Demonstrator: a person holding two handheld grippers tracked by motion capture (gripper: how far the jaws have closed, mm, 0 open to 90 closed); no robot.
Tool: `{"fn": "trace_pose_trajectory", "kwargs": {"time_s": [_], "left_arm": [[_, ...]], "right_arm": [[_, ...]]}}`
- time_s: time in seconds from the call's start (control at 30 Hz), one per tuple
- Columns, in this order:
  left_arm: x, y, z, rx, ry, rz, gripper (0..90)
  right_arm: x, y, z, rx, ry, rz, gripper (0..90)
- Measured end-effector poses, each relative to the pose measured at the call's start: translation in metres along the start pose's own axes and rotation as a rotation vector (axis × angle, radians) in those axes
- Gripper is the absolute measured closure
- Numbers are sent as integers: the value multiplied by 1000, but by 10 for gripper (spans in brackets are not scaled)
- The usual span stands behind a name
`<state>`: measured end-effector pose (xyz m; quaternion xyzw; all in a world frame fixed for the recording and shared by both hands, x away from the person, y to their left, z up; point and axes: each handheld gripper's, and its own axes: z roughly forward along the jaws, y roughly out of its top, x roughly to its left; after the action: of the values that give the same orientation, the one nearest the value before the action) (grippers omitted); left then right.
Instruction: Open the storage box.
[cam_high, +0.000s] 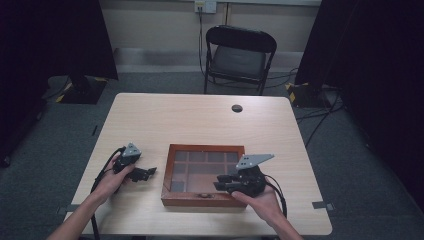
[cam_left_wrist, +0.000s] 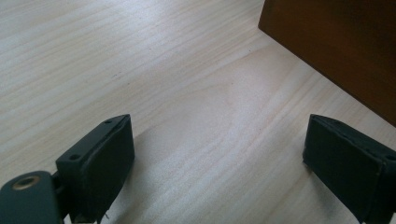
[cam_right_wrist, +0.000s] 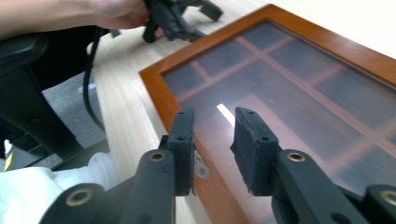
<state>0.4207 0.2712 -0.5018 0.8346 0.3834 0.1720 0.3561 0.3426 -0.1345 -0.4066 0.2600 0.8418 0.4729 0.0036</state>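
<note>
Wooden display box with gridded glass lid (cam_high: 204, 175): near table (cam_high: 200, 117) edge, lid down | right gripper (cam_right_wrist: 212, 140): I hover over front rim near small metal latch (cam_right_wrist: 201, 166), jaws narrowed, empty, probably to work it | left gripper (cam_high: 146, 173): wide open, empty, parked beside box's left side as ready brace.

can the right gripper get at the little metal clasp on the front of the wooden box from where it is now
Probably yes. The right gripper hovers over the wooden box near its front edge, jaws slightly apart with nothing between them, and the clasp sits just below them. The left gripper is off to the side.
</note>
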Motion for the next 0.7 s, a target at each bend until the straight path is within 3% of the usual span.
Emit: {"fn": "trace_pose_trajectory", "kwargs": {"time_s": [0.3,0.7], "left_arm": [[0,0,0,-3,-2,-8,84],[0,0,0,1,0,0,84]], "right_arm": [[12,1,22,49,70,-48,777],[16,-5,35,87,87,-63,814]]}}
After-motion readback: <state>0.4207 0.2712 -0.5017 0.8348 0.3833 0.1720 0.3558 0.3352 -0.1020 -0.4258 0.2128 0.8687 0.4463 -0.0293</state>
